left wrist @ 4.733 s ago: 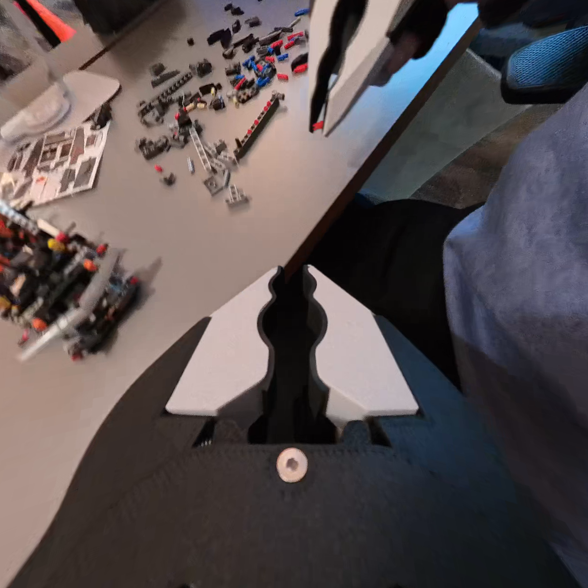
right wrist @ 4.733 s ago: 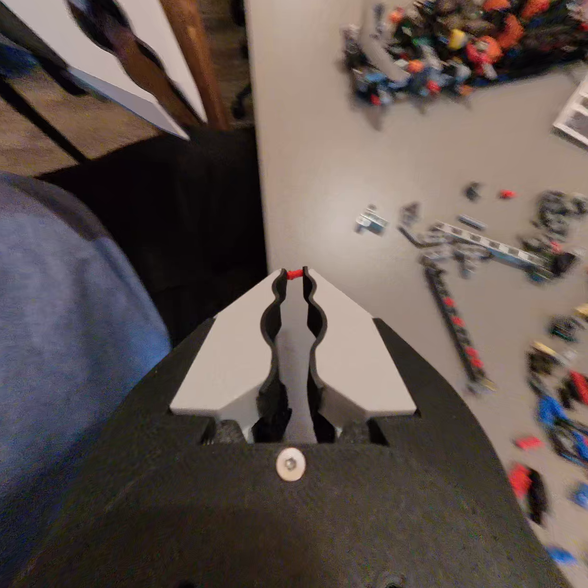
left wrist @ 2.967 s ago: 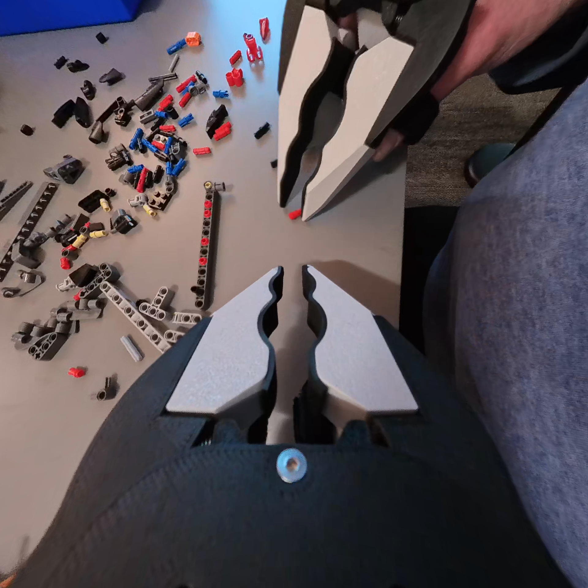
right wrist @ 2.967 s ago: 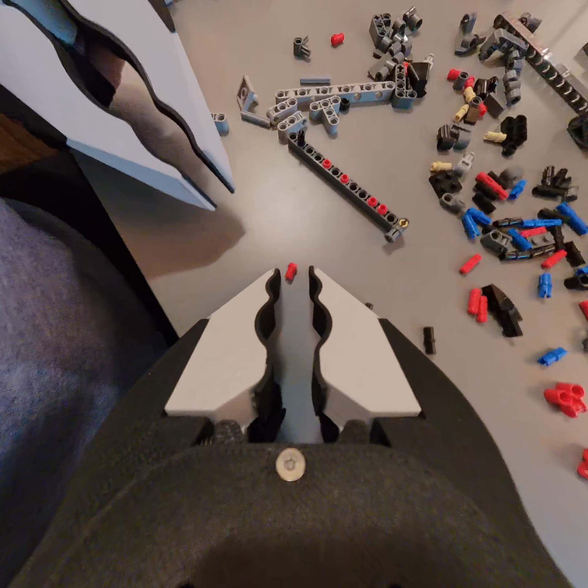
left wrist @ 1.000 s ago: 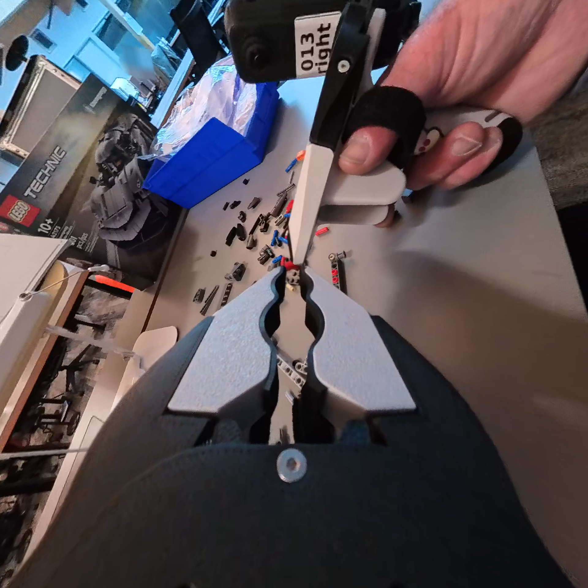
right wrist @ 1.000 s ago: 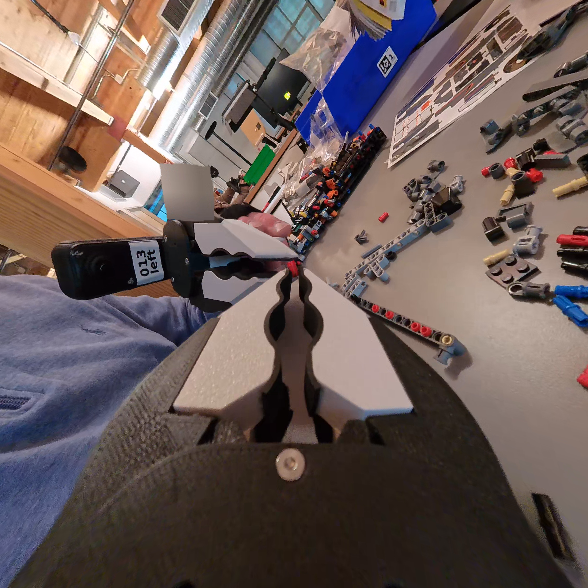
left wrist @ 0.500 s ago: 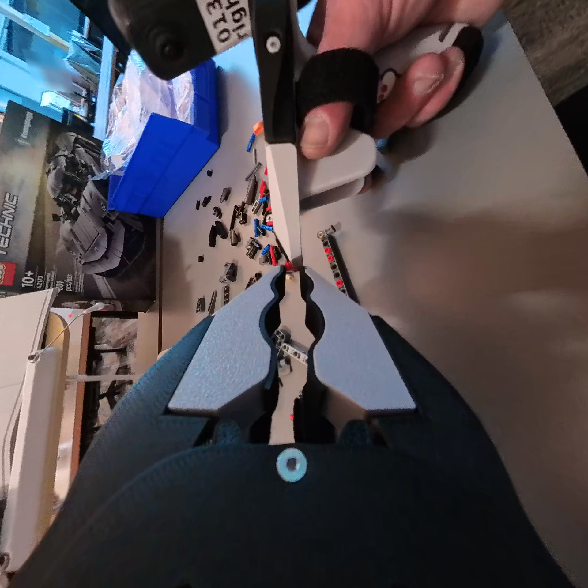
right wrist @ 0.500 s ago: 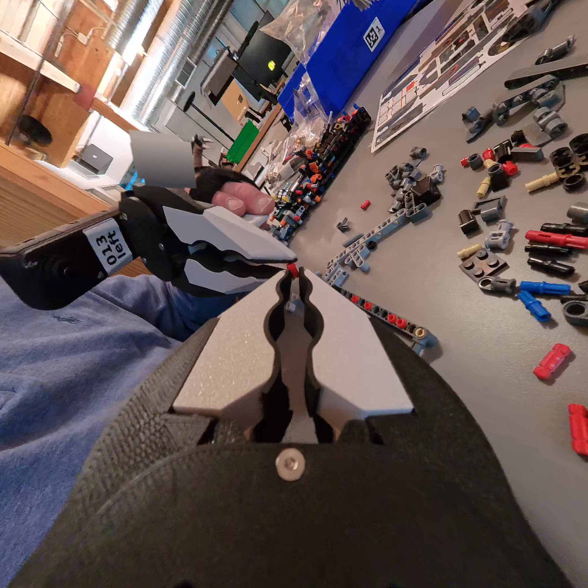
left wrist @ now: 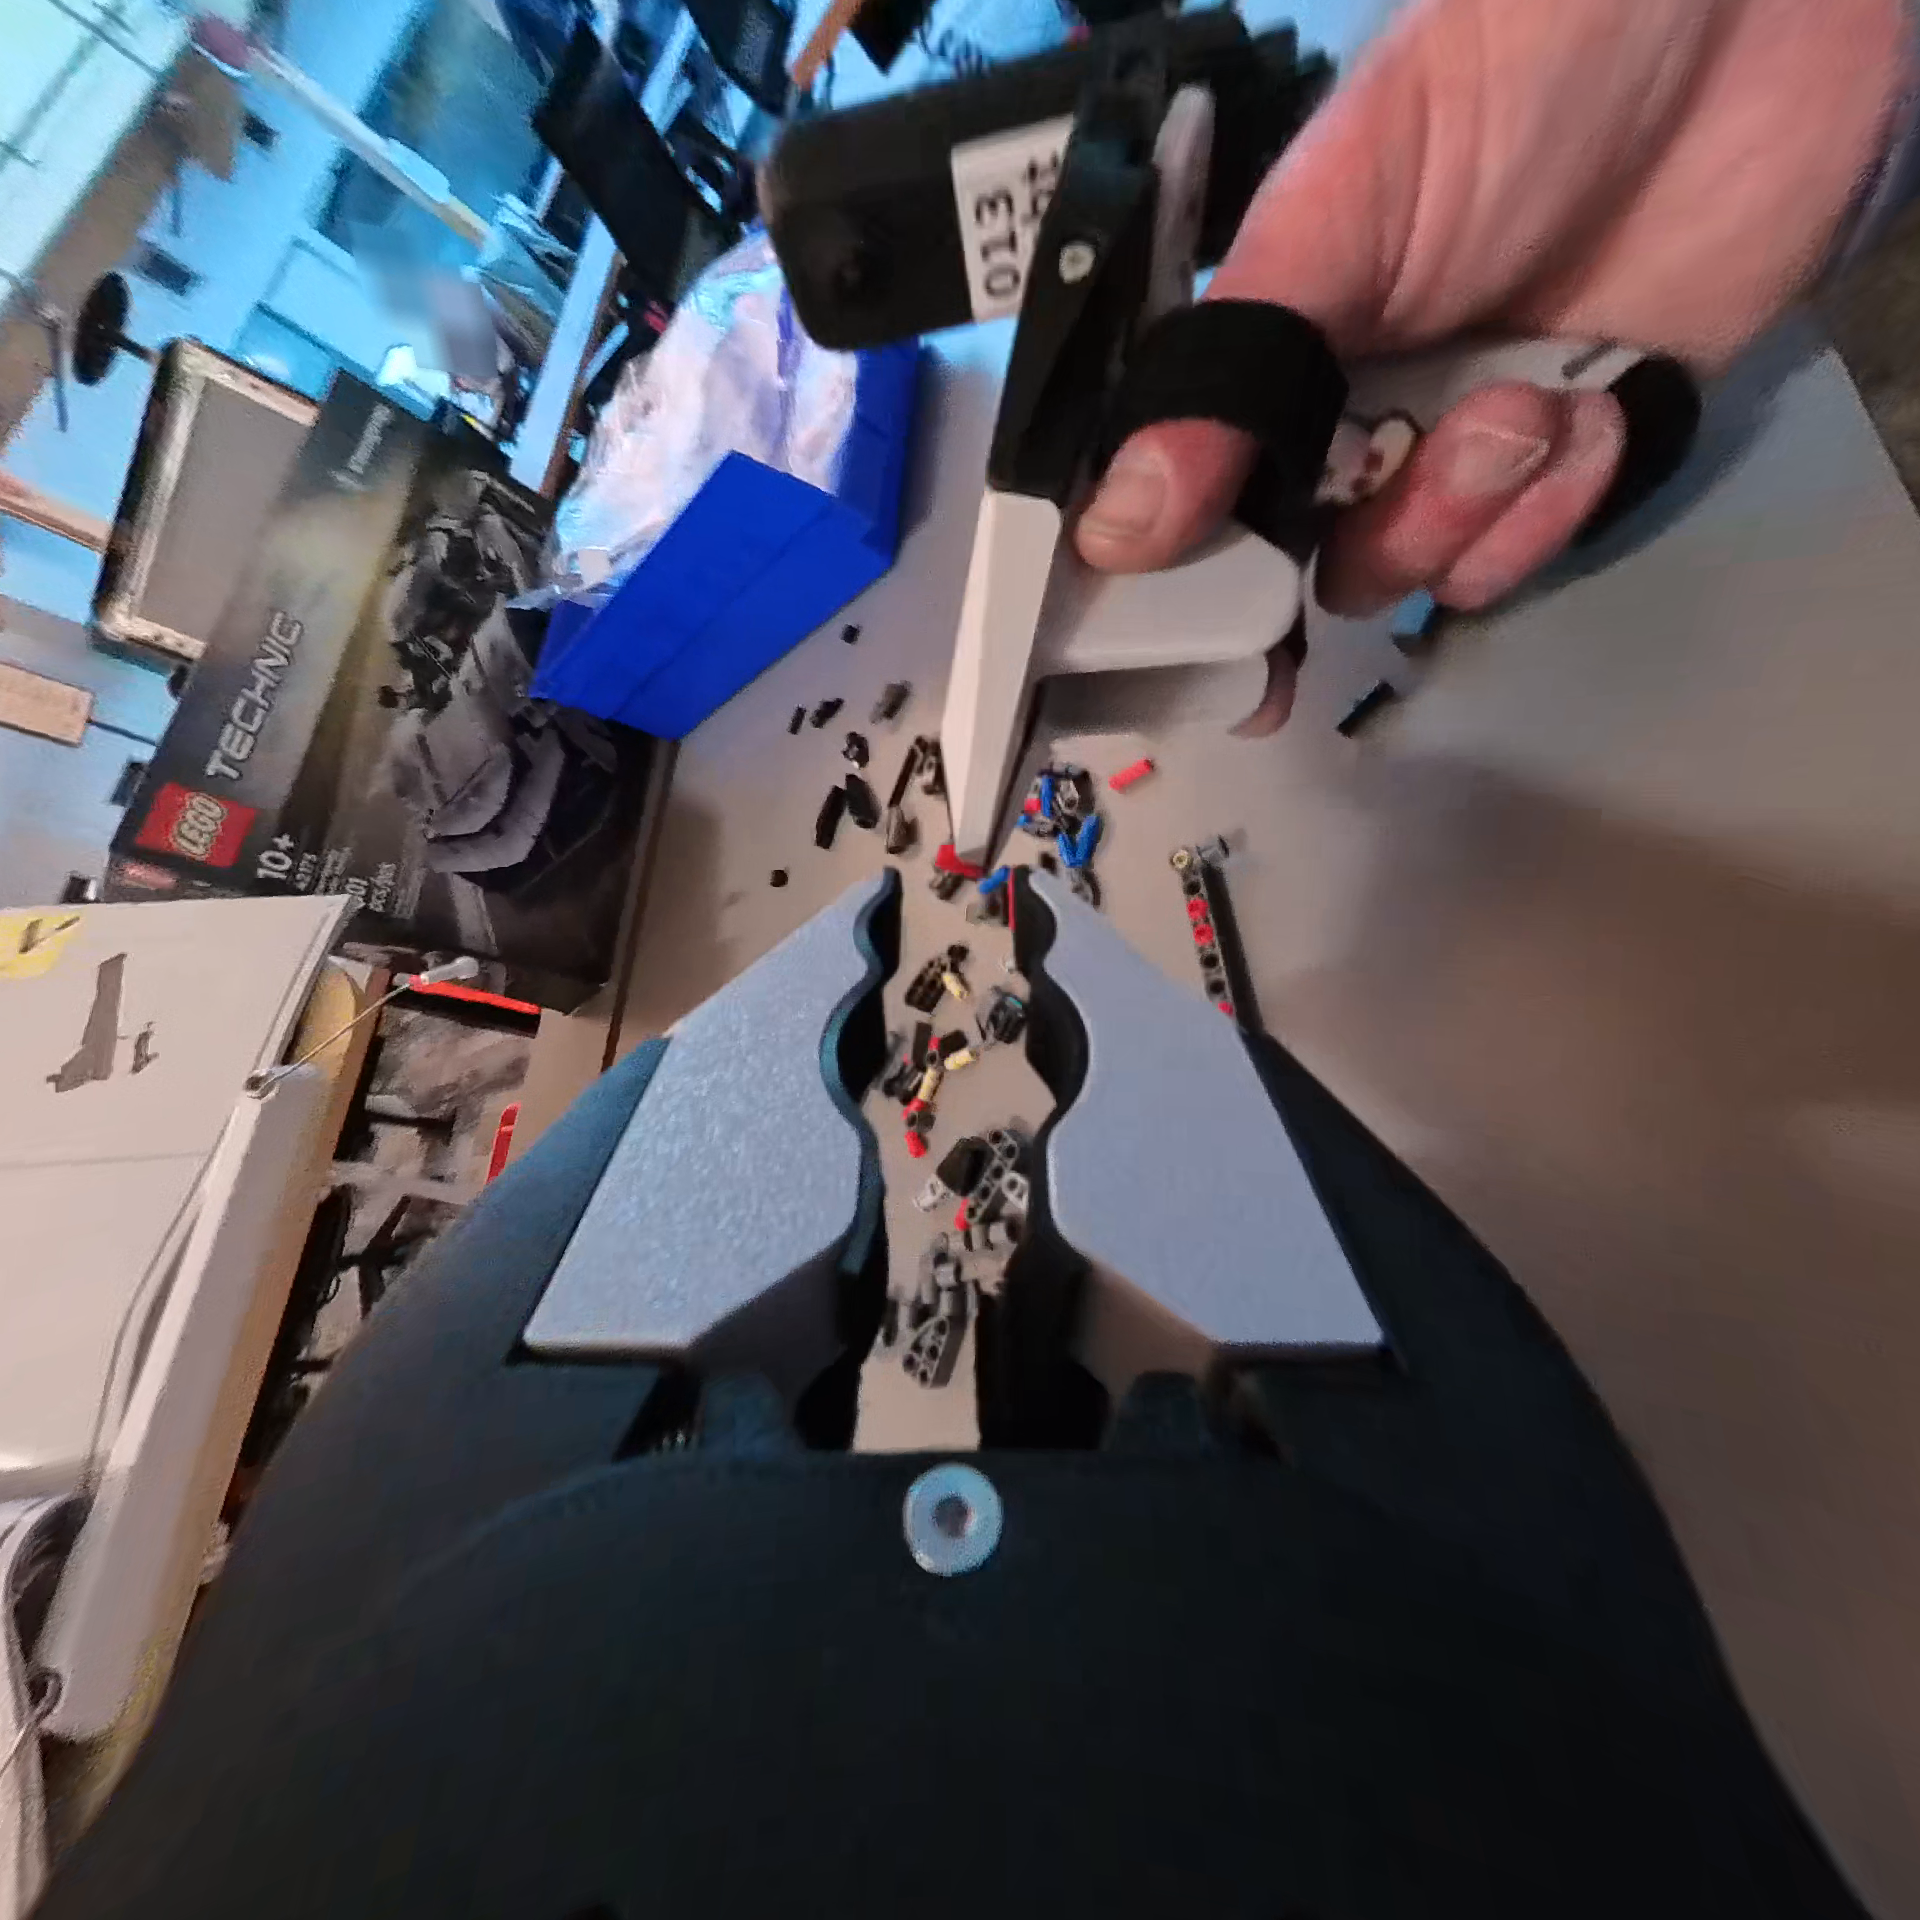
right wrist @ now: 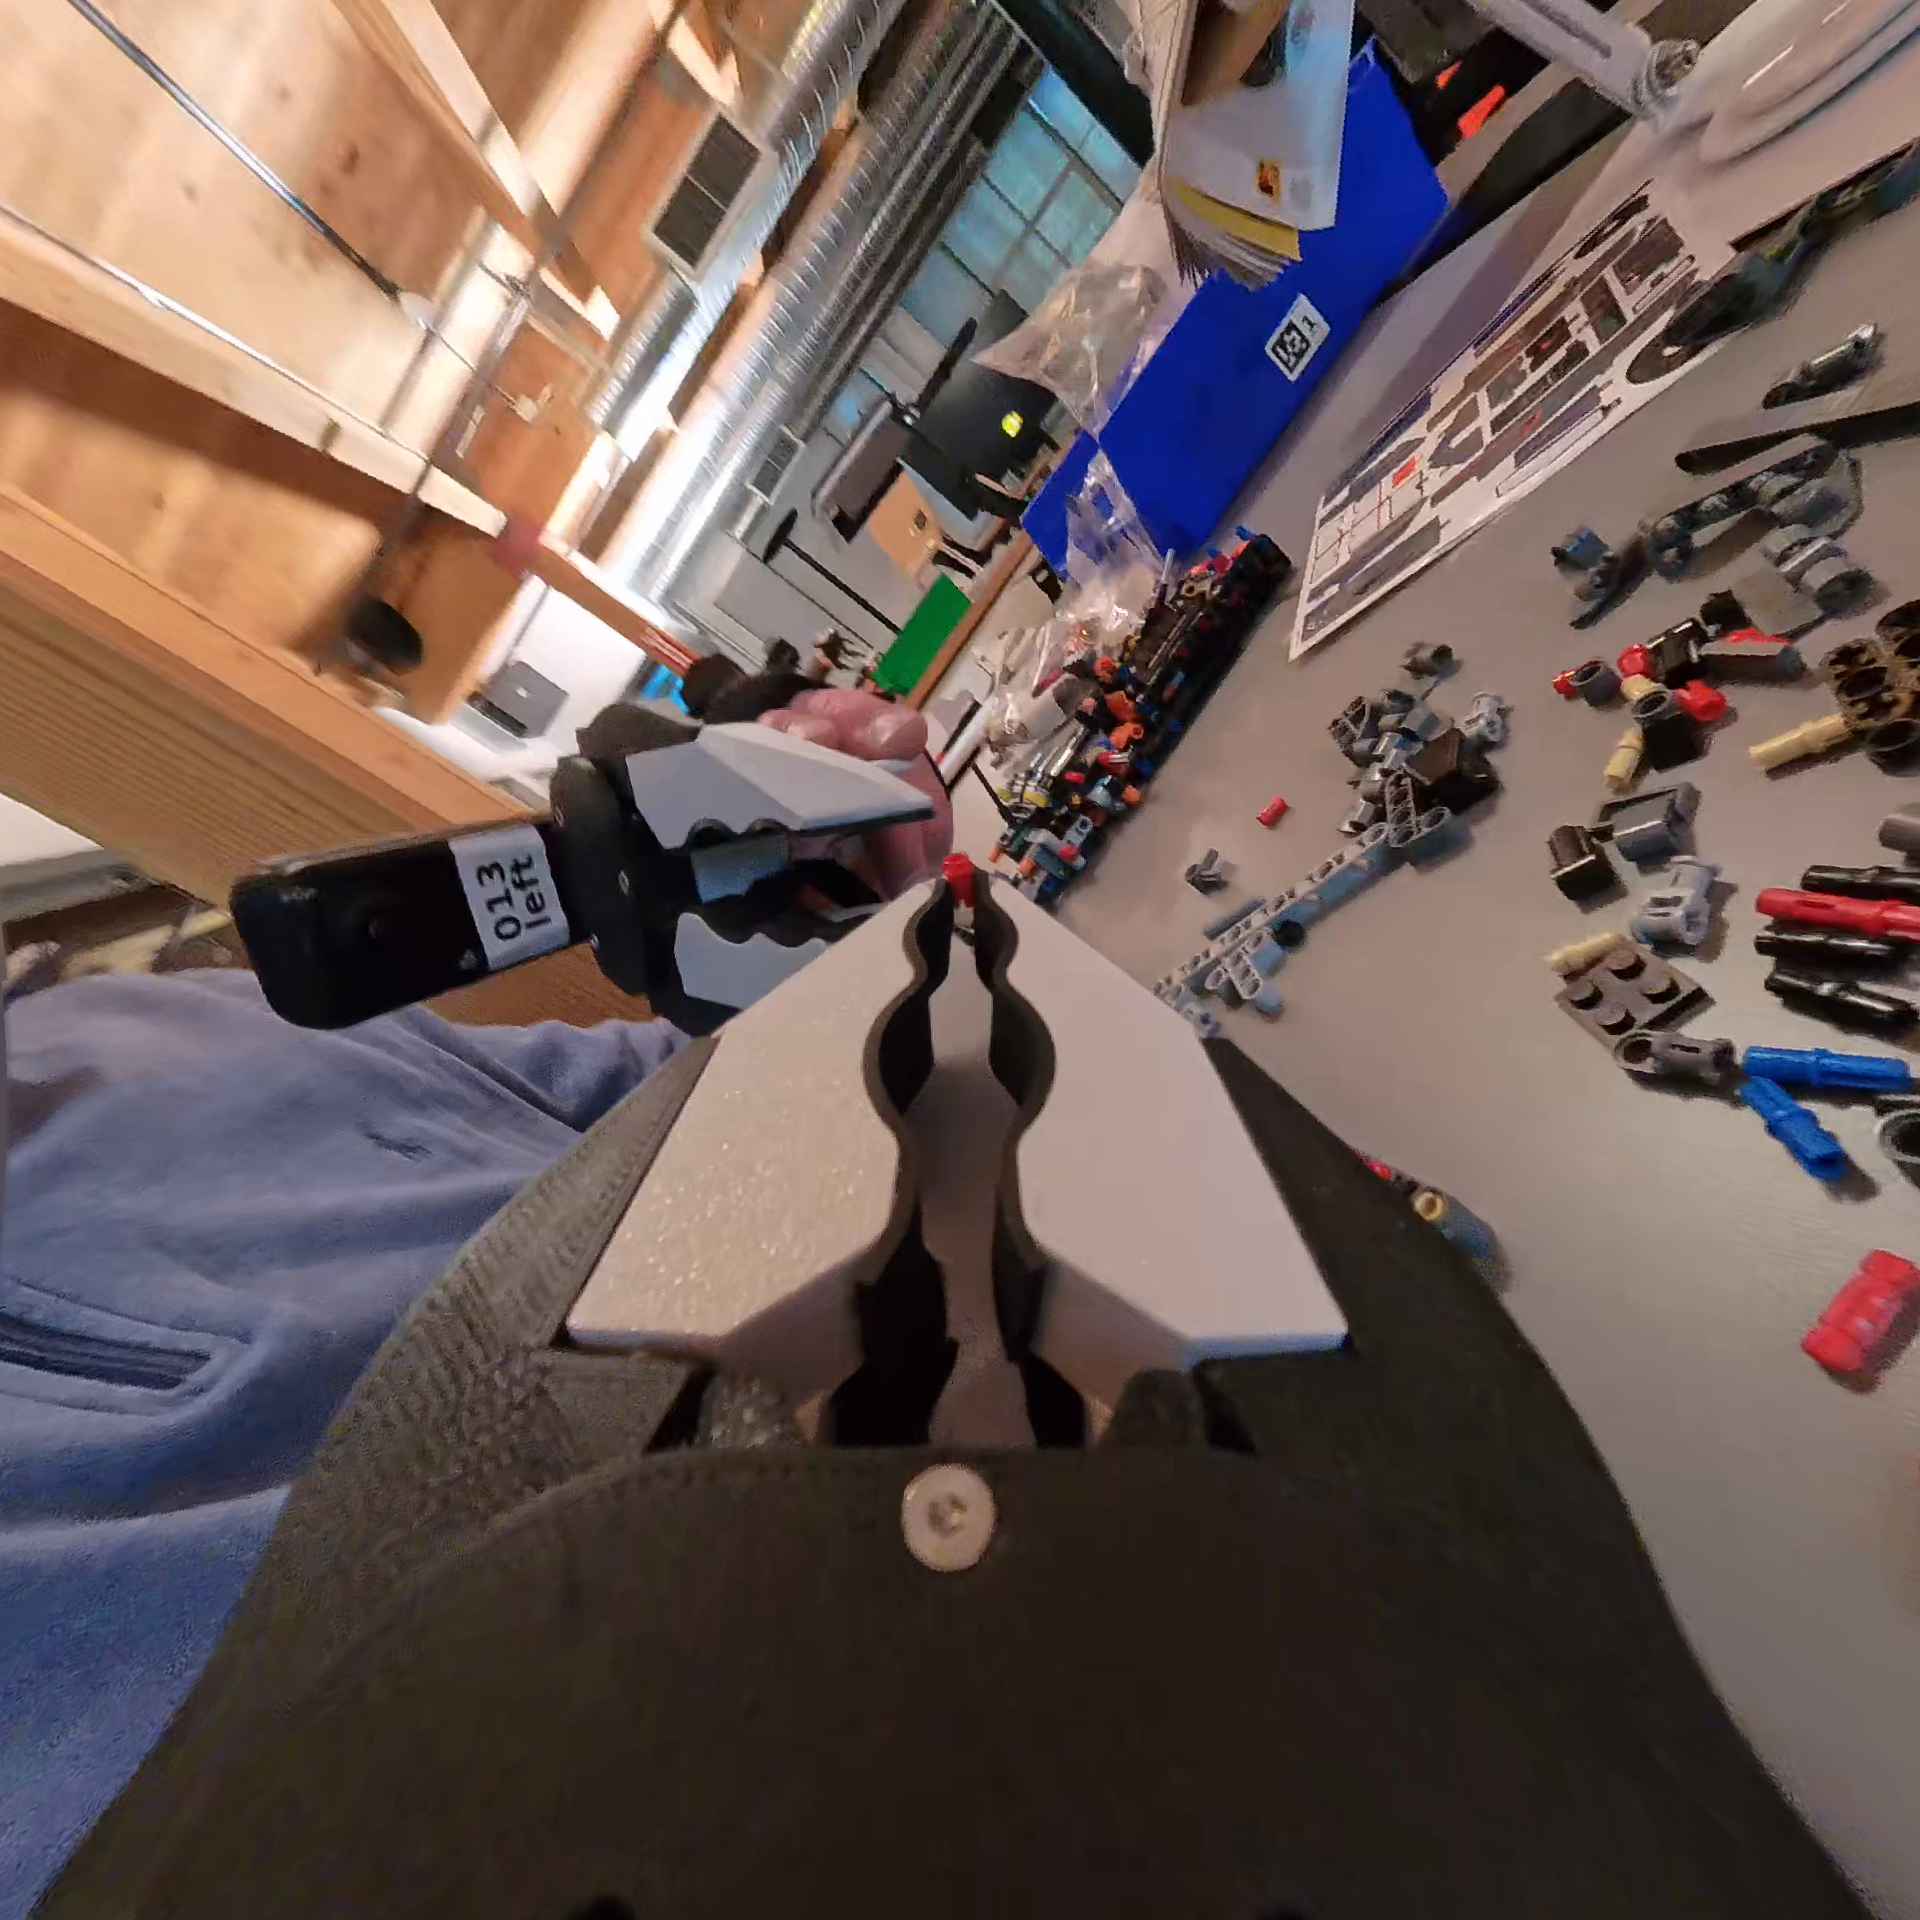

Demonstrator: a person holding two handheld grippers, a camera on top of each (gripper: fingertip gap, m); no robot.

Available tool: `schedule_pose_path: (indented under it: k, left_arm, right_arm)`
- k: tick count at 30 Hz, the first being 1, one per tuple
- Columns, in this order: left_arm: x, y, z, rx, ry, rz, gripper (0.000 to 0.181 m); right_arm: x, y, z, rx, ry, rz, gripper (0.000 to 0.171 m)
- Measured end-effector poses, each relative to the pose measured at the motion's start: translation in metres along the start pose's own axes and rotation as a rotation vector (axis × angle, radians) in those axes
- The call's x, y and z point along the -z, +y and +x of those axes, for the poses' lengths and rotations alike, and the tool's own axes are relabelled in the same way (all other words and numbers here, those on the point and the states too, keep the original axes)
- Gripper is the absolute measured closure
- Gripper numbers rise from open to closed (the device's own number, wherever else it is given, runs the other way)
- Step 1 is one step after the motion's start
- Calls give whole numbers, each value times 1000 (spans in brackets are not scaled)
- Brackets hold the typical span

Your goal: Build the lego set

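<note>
Left gripper (left wrist: 951, 899) jaws now parted, empty; right gripper (right wrist: 961, 904) keeps red pin (right wrist: 958, 878) pinched; handover abandoned

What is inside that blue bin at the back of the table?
Crumpled clear plastic bags bulge out of the blue bin; in the right wrist view a stack of booklets rises above it. Its walls hide anything deeper.

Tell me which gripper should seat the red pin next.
Right. The right gripper is shut on the red pin at its fingertips, above the table. The left gripper is open, holding nothing.
</note>
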State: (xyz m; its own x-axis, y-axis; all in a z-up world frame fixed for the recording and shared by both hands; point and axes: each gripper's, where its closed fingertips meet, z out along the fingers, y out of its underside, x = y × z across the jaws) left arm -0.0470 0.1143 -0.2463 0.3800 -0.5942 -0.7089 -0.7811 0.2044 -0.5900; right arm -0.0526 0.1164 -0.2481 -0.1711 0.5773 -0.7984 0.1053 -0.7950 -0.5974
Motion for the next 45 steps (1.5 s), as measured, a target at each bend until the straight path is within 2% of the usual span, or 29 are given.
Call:
schedule_pose_path:
  k: [6, 8, 12, 20, 26, 28, 31, 34, 45]
  left_arm:
    - [-2, -6, -3, 34, -42, 31, 164]
    - [-1, -7, -6, 34, -66, 40, 170]
    - [0, -8, -7, 61, -55, 53, 172]
    - [0, -2, 4, -13, 97, 26, 175]
    - [6, -2, 15, -20, 283, 31, 175]
    - [7, -2, 13, -8, 306, 37, 174]
    - [6, -7, 2, 19, 253, 59, 173]
    - [8, -11, -13, 47, 142, 98, 164]
    - [9, -18, -11, 16, 86, 124, 179]
  right_arm:
    - [-5, -4, -15, -82, -114, 50, 171]
    - [-7, -4, -16, -99, -130, 63, 171]
    - [-7, -5, -17, -110, -144, 82, 170]
    - [-9, 5, -12, -23, -80, -36, 169]
    - [-9, 16, -14, -56, -144, -138, 169]
    - [-10, 15, -16, -53, -156, -123, 170]
    - [-9, 4, -21, -61, -195, -55, 171]
    - [-6, -6, -25, -86, -240, 12, 171]
    - [-1, -10, -30, -133, -289, 54, 171]
